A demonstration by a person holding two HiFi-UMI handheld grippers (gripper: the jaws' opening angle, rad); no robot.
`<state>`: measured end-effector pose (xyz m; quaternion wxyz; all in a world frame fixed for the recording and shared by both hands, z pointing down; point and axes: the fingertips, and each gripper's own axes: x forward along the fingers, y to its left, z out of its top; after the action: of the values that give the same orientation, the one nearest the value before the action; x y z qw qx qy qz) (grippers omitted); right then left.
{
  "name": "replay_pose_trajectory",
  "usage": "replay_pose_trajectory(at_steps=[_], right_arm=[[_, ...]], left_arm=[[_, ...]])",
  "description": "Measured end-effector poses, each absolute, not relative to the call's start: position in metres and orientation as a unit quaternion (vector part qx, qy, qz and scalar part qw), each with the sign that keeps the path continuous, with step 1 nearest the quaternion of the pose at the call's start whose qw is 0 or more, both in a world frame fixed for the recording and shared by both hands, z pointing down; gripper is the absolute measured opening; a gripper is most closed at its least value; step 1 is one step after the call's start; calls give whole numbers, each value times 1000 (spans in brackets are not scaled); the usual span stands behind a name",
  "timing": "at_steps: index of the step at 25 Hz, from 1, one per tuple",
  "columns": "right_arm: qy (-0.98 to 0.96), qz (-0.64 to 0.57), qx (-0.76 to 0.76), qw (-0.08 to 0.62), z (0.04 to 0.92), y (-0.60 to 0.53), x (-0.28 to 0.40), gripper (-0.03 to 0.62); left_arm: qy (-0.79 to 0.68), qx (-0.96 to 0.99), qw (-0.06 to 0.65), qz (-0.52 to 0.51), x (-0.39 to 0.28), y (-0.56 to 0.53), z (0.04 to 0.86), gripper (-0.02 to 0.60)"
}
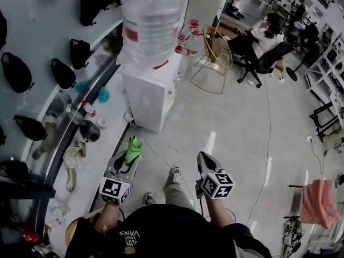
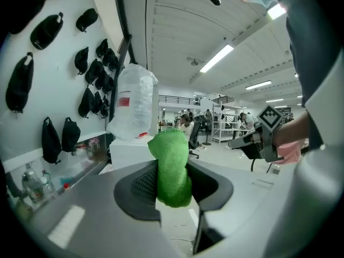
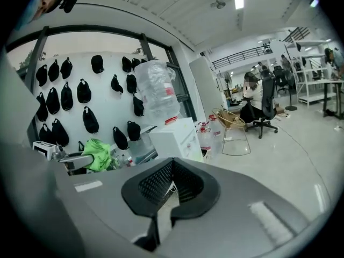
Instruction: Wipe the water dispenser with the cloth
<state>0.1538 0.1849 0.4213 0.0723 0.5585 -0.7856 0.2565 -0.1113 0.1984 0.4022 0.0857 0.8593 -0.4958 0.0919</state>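
Note:
The white water dispenser (image 1: 146,93) stands on the floor against the left wall, with a big clear bottle (image 1: 151,23) on top. It also shows in the left gripper view (image 2: 128,152) and the right gripper view (image 3: 178,139). My left gripper (image 1: 130,156) is shut on a green cloth (image 1: 133,148), held short of the dispenser and apart from it. The cloth (image 2: 172,172) bulges up between the jaws of the left gripper (image 2: 173,163). My right gripper (image 1: 206,162) hangs beside it, shut and holding nothing (image 3: 172,164).
A gold wire stand (image 1: 217,51) and spare water bottles (image 1: 188,41) sit right of the dispenser. A person sits in an office chair (image 1: 259,43) beyond. Black caps (image 1: 63,72) hang on the left wall above a ledge (image 1: 80,123) with bottles. A cable (image 1: 157,153) crosses the floor.

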Motion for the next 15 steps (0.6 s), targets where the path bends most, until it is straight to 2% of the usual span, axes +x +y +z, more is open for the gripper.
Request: replay_pose_trajectory(at_steps=[15], right_arm=[[-840,248,462,143,440,17,184,5]], left_arm=[[-533,833,96,115,-44,54,424,137]])
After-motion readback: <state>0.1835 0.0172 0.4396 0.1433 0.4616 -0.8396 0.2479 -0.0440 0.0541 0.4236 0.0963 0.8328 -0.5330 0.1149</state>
